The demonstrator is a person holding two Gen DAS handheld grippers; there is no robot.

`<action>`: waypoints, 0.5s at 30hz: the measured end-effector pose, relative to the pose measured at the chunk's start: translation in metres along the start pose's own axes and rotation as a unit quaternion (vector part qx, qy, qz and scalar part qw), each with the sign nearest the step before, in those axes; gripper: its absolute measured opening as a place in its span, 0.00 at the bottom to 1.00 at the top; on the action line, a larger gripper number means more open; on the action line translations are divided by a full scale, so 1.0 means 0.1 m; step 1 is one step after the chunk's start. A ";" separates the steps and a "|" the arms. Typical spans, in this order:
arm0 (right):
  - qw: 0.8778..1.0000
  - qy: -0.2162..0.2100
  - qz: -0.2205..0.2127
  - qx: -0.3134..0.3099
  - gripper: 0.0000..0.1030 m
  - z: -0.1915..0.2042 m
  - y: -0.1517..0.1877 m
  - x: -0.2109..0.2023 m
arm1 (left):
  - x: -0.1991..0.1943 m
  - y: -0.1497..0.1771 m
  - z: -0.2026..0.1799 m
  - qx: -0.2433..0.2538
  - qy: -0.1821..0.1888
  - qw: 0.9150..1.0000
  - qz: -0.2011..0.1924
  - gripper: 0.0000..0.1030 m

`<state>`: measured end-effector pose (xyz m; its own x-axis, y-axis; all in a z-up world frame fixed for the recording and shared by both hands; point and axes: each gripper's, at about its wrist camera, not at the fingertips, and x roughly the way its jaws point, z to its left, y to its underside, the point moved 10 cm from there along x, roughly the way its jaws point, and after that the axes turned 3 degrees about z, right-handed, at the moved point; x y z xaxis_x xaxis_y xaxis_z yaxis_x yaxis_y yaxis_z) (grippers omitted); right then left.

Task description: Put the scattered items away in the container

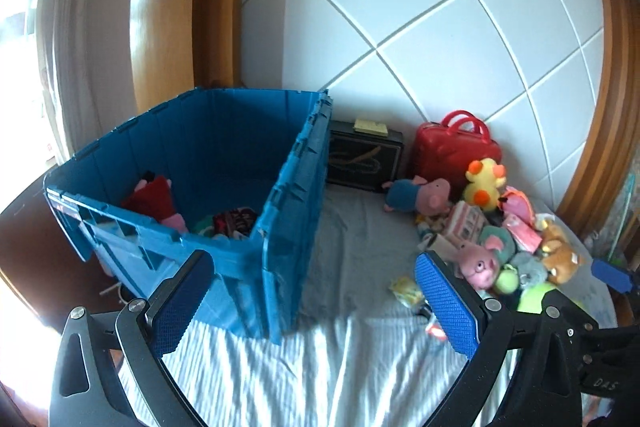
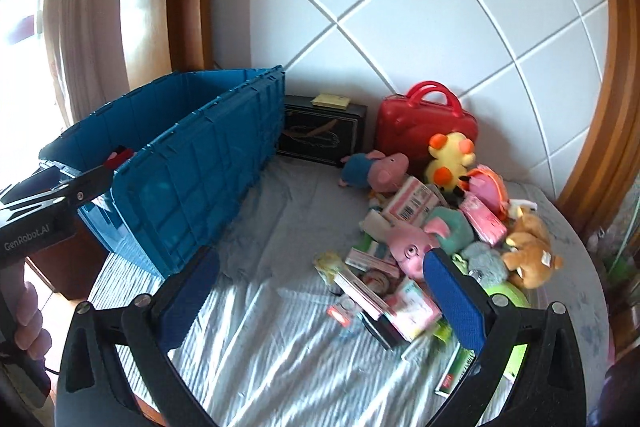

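A big blue crate (image 1: 296, 187) stands open on the bed at the left, with a red plush (image 1: 154, 199) and a few small items inside; it also shows in the right wrist view (image 2: 192, 179). A heap of plush toys and boxes lies at the right: a pink pig plush (image 2: 412, 247), a yellow duck (image 2: 448, 157), a brown bear (image 2: 528, 247), pink boxes (image 2: 412, 311). My left gripper (image 1: 316, 303) is open and empty near the crate's front corner. My right gripper (image 2: 324, 295) is open and empty above the sheet, left of the heap.
A red case (image 2: 420, 125) and a black box (image 2: 320, 131) stand against the white padded headboard (image 2: 440, 7). The striped sheet (image 2: 280, 347) covers the bed. A wooden frame (image 2: 608, 107) borders the right. The left gripper's body (image 2: 44, 211) shows in the right wrist view.
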<state>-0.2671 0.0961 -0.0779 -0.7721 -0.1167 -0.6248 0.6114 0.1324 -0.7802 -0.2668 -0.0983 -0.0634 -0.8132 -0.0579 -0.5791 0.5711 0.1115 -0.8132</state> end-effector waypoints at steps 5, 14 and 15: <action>1.000 0.005 0.010 0.008 1.00 -0.32 0.27 -0.24 | -0.19 0.28 -0.31 0.009 0.005 1.000 0.022 0.99; 0.999 0.017 0.010 0.033 1.00 -0.35 0.62 -0.61 | -0.40 0.58 -0.37 0.038 -0.003 0.999 0.031 0.99; 0.999 0.018 0.010 0.036 1.00 -0.33 0.64 -0.64 | -0.42 0.60 -0.35 0.041 -0.003 0.999 0.032 0.99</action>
<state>-0.1844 0.1443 -0.0874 -0.7650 -0.0795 -0.6391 0.6361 0.0622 -0.7691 -0.2025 -0.0539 -0.0863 -0.7740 -0.0591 -0.6305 0.6296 0.0343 -0.7762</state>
